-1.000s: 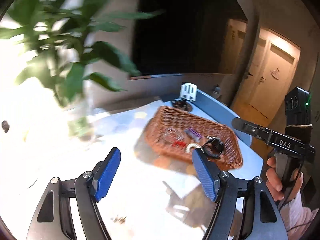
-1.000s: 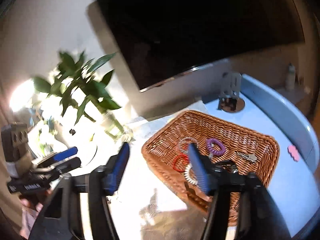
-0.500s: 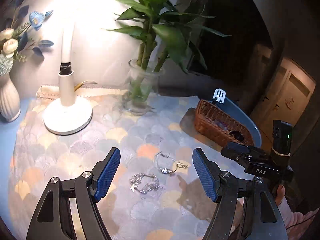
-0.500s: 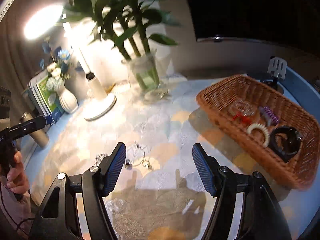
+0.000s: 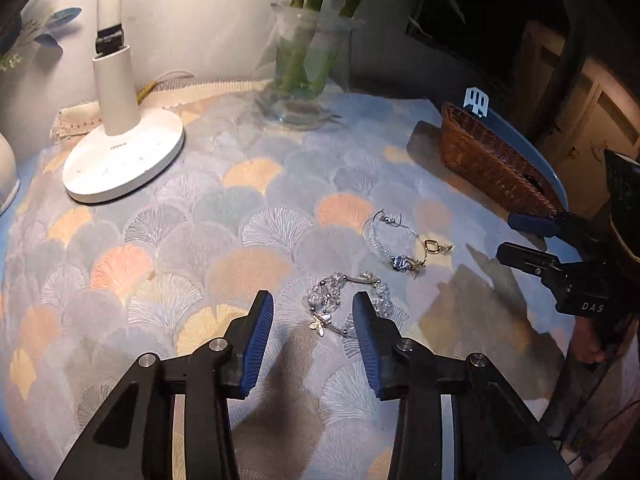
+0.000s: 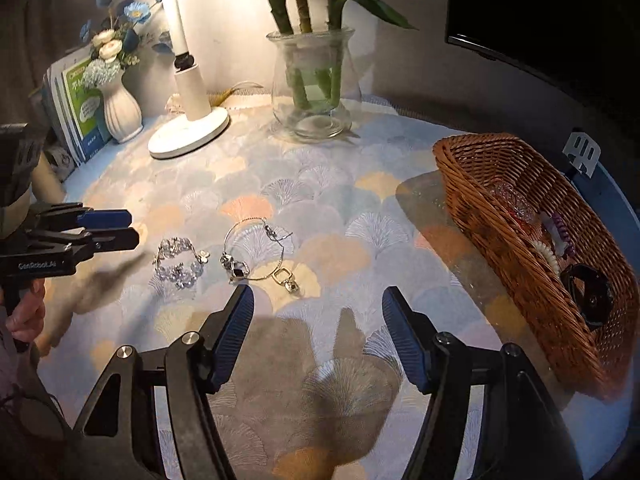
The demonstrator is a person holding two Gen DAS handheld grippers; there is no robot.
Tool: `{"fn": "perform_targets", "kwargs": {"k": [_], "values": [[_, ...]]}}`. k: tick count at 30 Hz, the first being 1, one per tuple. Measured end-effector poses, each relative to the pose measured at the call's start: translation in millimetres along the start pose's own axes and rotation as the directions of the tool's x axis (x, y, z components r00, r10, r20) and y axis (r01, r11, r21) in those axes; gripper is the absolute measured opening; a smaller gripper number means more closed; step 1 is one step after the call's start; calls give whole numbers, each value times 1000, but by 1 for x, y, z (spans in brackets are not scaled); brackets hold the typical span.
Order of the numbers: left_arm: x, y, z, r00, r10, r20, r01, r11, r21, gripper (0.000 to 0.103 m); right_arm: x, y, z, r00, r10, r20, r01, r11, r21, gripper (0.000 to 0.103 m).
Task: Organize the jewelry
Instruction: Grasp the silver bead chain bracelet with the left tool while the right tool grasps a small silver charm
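Note:
A crystal bead bracelet (image 5: 344, 300) lies on the patterned cloth, just ahead of my left gripper (image 5: 312, 320), which is open and empty with its fingertips on either side of it. It also shows in the right wrist view (image 6: 180, 260). A thin silver chain with pendants (image 5: 404, 244) lies just right of it, also in the right wrist view (image 6: 260, 256). My right gripper (image 6: 316, 308) is open and empty, hovering near the chain. A wicker basket (image 6: 480, 204) at the right holds hair ties and a dark ring-shaped item.
A white desk lamp (image 5: 120, 140) and a glass vase with bamboo stalks (image 5: 304, 64) stand at the back. A white flower vase (image 6: 120, 108) and books stand at the far left. A dark screen (image 6: 540, 12) hangs behind the basket.
Both grippers have swung away from the basket and come down toward the jewelry on the cloth. My left gripper's jaws have narrowed around the bead bracelet.

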State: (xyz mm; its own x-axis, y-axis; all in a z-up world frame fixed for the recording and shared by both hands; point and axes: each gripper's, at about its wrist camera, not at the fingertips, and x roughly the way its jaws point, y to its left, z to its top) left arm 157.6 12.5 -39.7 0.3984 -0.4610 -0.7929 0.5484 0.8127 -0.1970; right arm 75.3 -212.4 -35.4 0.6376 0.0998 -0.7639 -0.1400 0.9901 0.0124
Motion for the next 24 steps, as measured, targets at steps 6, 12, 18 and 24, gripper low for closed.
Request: {"fn": "perform_targets", "kwargs": {"k": [6, 12, 18, 24], "values": [[20, -2, 4, 1000, 6, -31, -5, 1000, 22, 42, 20, 9, -4, 997, -7, -73, -1, 994, -111, 51], [28, -7, 1, 999, 35, -29, -34, 998, 53, 42, 36, 14, 4, 994, 34, -105, -49, 989, -139, 42], [27, -3, 0, 1000, 17, -12, -16, 999, 37, 42, 58, 18, 15, 993, 29, -113, -47, 987, -156, 31], [35, -18, 3, 995, 98, -6, -97, 990, 106, 38, 62, 30, 16, 997, 18, -75, -32, 982, -186, 12]]}}
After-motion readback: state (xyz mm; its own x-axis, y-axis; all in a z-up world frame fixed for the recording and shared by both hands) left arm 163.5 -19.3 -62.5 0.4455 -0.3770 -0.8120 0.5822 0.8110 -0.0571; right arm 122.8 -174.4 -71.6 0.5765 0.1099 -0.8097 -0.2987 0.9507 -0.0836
